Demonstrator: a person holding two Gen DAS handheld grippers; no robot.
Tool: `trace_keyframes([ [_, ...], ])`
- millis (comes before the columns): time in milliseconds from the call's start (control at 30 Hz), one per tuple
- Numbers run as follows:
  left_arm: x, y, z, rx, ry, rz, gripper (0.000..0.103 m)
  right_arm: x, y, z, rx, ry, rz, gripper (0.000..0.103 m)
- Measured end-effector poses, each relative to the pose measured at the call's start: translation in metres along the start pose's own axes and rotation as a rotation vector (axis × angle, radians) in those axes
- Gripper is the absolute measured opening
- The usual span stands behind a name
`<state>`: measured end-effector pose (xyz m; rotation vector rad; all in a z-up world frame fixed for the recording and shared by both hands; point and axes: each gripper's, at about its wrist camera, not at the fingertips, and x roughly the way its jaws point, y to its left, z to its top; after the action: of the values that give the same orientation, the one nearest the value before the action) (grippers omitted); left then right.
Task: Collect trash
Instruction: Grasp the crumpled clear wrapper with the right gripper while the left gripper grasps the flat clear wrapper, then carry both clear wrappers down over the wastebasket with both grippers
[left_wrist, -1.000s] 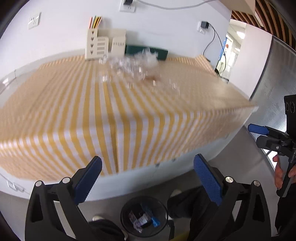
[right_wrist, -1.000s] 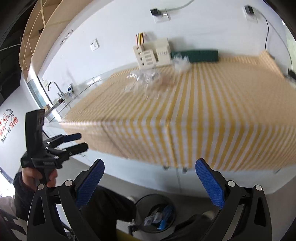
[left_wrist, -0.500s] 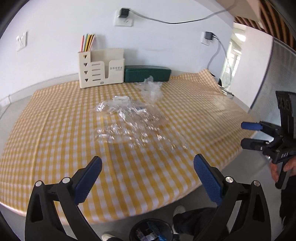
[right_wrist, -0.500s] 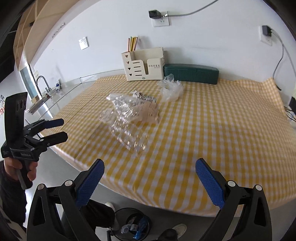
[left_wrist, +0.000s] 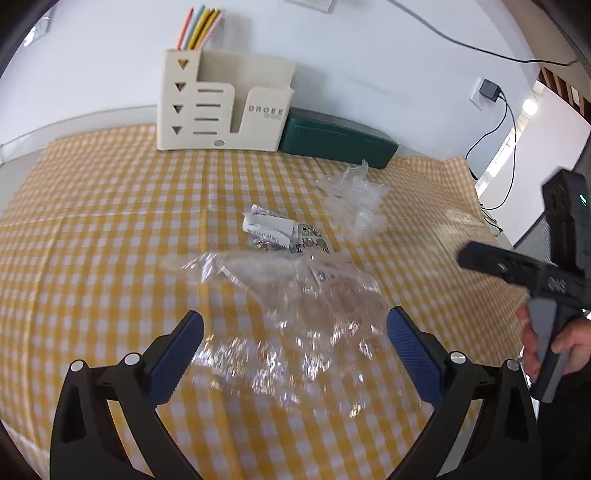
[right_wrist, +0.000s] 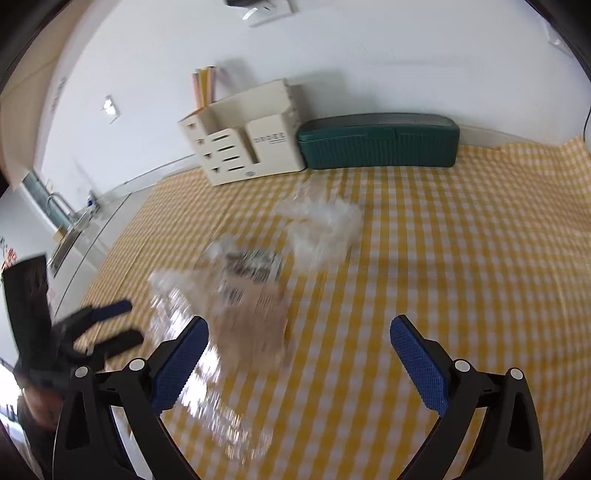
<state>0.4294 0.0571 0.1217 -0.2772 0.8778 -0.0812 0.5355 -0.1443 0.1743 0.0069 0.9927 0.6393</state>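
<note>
Clear plastic wrappers lie in a loose heap on the yellow checked tablecloth, with a printed paper scrap among them. A separate crumpled clear bag sits further back. My left gripper is open just above the near part of the heap. My right gripper is open over the cloth, the wrapper heap at its left finger and the crumpled bag ahead. Each view shows the other gripper at its edge: the right gripper, held by a hand, and the left gripper.
A cream desk organiser with coloured pencils and a dark green box stand against the back wall. A cable hangs from a wall plug at the right. A sink lies beyond the table's left end.
Both grippers have risen from below the table edge and moved forward over the cloth, close to the wrappers. The floor bin has dropped out of sight.
</note>
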Motion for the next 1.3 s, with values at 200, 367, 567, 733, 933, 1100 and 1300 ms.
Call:
trace_keyframes([
  [200, 0.029, 0.012, 0.01, -0.034, 0.033, -0.011, 0.099, 0.054, -0.013, 0.035, 0.036, 0.039, -0.02, 0.099],
  [367, 0.042, 0.023, 0.018, -0.083, 0.058, -0.043, 0.097, 0.092, -0.025, 0.053, 0.091, 0.062, -0.022, 0.099],
  [567, 0.054, 0.022, 0.023, -0.059, 0.077, -0.065, 0.074, 0.12, -0.019, 0.053, 0.063, 0.105, -0.04, 0.064],
  [733, 0.053, 0.017, 0.02, -0.051, 0.08, -0.119, 0.045, 0.123, -0.01, 0.044, 0.017, 0.124, -0.085, 0.043],
  [933, 0.041, 0.019, 0.017, -0.069, 0.059, -0.156, 0.026, 0.101, -0.006, 0.029, 0.022, 0.109, -0.055, 0.037],
  [1100, 0.029, 0.032, 0.016, -0.134, 0.034, -0.202, 0.014, 0.075, -0.003, 0.014, 0.028, 0.086, -0.015, 0.037],
  [1300, -0.002, 0.041, 0.015, -0.16, -0.02, -0.243, 0.013, 0.052, 0.0, -0.003, 0.011, 0.069, -0.002, 0.037],
])
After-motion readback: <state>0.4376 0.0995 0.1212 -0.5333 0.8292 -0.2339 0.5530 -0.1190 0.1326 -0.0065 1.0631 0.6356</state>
